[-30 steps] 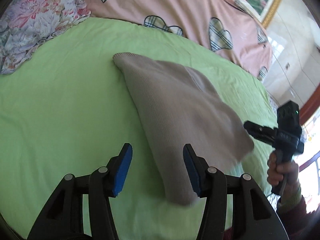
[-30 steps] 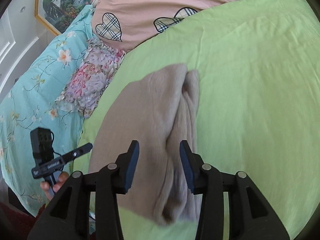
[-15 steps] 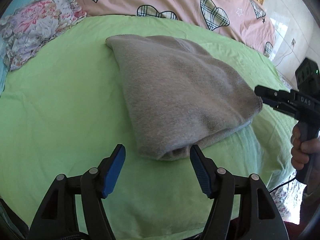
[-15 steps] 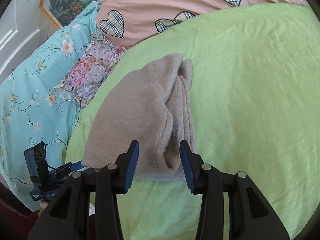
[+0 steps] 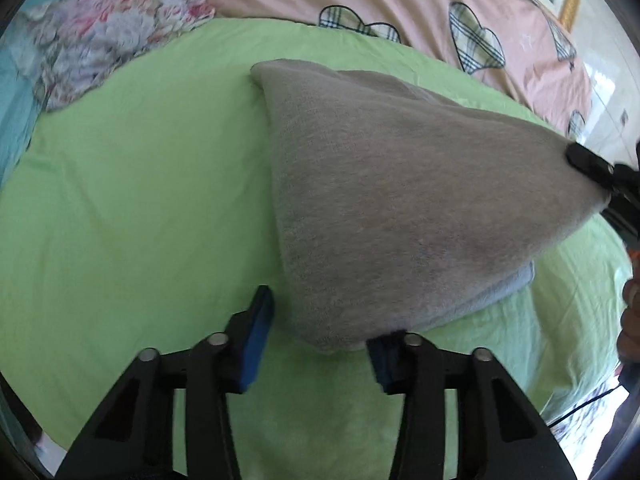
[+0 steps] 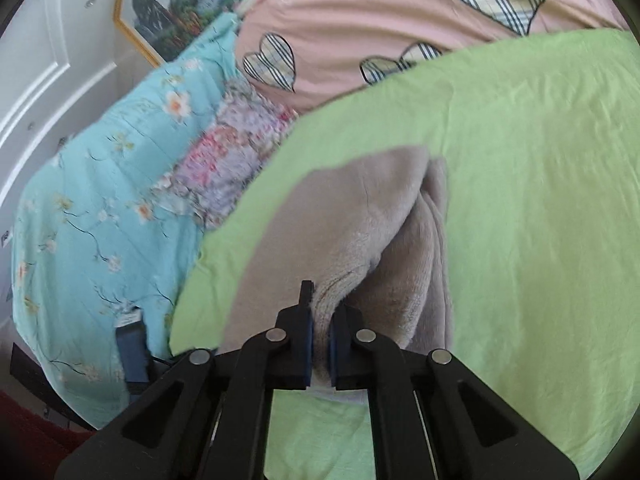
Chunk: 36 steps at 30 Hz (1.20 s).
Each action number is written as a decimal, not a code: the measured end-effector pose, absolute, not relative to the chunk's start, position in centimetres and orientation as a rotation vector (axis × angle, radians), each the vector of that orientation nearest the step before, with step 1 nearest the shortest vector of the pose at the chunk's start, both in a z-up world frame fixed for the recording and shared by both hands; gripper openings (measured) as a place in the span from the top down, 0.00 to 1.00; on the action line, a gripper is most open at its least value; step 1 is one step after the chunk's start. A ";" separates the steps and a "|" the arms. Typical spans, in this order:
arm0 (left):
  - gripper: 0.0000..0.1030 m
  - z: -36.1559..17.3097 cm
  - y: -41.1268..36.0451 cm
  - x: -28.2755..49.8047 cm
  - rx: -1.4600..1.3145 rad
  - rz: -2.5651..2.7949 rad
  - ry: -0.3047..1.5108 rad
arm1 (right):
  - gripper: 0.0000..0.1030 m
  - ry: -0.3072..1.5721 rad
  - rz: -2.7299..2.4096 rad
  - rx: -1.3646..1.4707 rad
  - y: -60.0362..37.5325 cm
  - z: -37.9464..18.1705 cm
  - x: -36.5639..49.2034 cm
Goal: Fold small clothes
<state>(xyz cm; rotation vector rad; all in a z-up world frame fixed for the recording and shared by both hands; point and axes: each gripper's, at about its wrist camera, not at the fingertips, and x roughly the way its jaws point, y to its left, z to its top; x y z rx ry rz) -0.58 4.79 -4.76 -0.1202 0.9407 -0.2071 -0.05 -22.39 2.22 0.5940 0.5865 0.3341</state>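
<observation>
Looking along our left gripper [image 5: 316, 344], we see its fingers spread around the near corner of the beige garment [image 5: 400, 200] at 12 o'clock on the green sheet [image 5: 140, 200], while our right gripper [image 6: 320, 336] pinches the garment's edge.

The folded garment [image 5: 400, 200] is plain grey-beige fleece, lying on a plain lime-green sheet [image 5: 140, 200] that fills the frame from 6 to 9 o'clock in the left wrist view. At 12 to 2 o'clock lies a salmon-pink cover [image 5: 400, 4] bearing plaid hearts outlined in black; at 10 o'clock a lilac cloth [image 5: 104, 44] with pink and red flowers; in the right wrist view, at 9 o'clock, a turquoise quilt [image 6: 100, 200] with white-and-orange blossoms on dark twigs. Both grippers, left [image 5: 316, 332] and right [image 6: 320, 320], are black with blue pads [image 5: 256, 344].
</observation>
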 end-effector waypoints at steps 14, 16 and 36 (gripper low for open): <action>0.89 -5.1 5.7 -1.5 -0.141 -0.129 0.999 | 0.94 0.723 0.202 0.556 -22.7 -3.4 -0.3; 0.89 -5.2 6.0 -1.4 -0.151 -0.134 1.007 | 0.94 0.740 0.187 0.571 -23.2 -4.5 -0.1; 0.89 -0.4 9.8 -2.6 -0.177 -0.324 0.918 | 0.84 0.702 0.164 0.675 -26.6 -1.4 1.2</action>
